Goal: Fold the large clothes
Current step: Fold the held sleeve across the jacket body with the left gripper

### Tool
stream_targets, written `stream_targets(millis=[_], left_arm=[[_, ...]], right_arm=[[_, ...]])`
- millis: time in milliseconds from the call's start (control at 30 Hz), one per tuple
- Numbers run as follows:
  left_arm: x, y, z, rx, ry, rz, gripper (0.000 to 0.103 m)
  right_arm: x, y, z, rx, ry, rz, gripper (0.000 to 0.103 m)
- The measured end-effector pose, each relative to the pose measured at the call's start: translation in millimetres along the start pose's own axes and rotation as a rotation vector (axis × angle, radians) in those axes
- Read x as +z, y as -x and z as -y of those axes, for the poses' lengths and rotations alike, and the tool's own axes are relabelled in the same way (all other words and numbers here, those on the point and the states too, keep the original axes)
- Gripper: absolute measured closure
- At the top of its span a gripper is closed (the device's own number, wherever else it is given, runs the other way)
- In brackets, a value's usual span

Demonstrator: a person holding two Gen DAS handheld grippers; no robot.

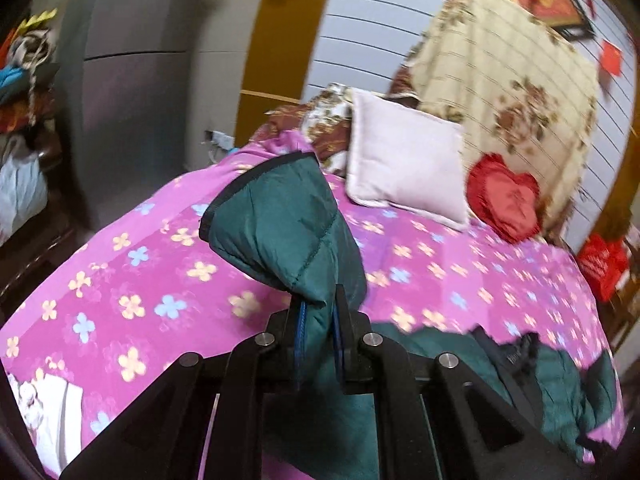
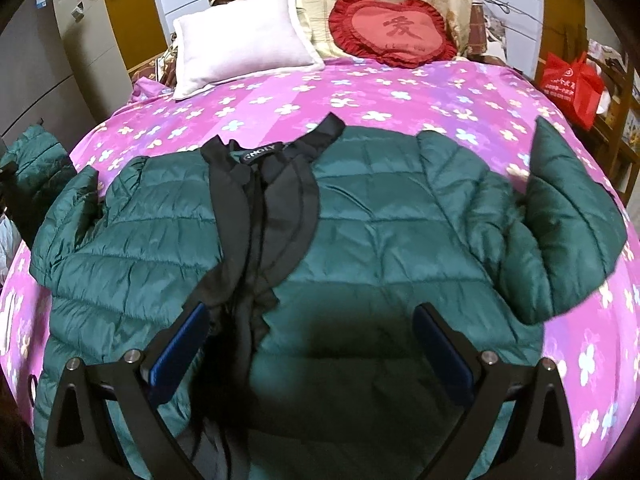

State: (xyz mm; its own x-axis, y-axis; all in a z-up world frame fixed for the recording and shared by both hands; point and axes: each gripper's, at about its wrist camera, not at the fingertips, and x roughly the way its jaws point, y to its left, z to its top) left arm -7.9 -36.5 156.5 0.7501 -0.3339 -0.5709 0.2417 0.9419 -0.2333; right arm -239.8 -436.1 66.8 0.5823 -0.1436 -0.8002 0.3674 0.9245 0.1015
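- Holding a sleeve (image 1: pixel 280 224) of the green quilted jacket (image 2: pixel 360 232), your left hand-held gripper (image 1: pixel 318 320) has its jaws closed tight on the fabric; the cuff with its dark trim stands up above the fingers, lifted clear of the bed (image 1: pixel 120 280).
- Your right hand-held gripper (image 2: pixel 312 344) hangs over the lower middle of the jacket with its jaws wide apart; nothing sits between the blue pads (image 2: pixel 178 350), and you can see its shadow on the quilting below.
- Jacket lies spread open across the pink flowered bed cover, collar toward the pillows, dark lining (image 2: pixel 264 216) exposed down the centre.
- Other sleeve (image 2: pixel 568 216) lies out to the right in the right wrist view, bent back over the jacket's edge.
- White pillow (image 2: pixel 240 40) and red heart cushion (image 2: pixel 394 30) rest at the head of the bed, well apart from the jacket.
- Red bag (image 2: pixel 570 84) stands beside the bed on the far right.
- Left wrist view is motion-blurred; finer detail of the grip cannot be told.
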Motion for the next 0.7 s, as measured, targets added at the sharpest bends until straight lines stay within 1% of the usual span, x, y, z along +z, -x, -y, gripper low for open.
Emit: stream_targets(millis=[333,500,700], left_arm=[[-33.3,24.7,68.0,-0.046,-0.121,-0.035,0.103],[-46.2,26.2,87.8,-0.066,-0.141,-0.058,0.103],[-69.7,27.3,111.7,-0.086,-0.179,-0.083,0.103]], right_arm=[[-9.0,28.2,24.9,-0.012,-0.030,0.028,0.000],[-11.0,32.9,34.9,-0.014,-0.052,0.025,0.000],[-16.3,34.8,42.7,-0.019,-0.065,0.021,0.000]])
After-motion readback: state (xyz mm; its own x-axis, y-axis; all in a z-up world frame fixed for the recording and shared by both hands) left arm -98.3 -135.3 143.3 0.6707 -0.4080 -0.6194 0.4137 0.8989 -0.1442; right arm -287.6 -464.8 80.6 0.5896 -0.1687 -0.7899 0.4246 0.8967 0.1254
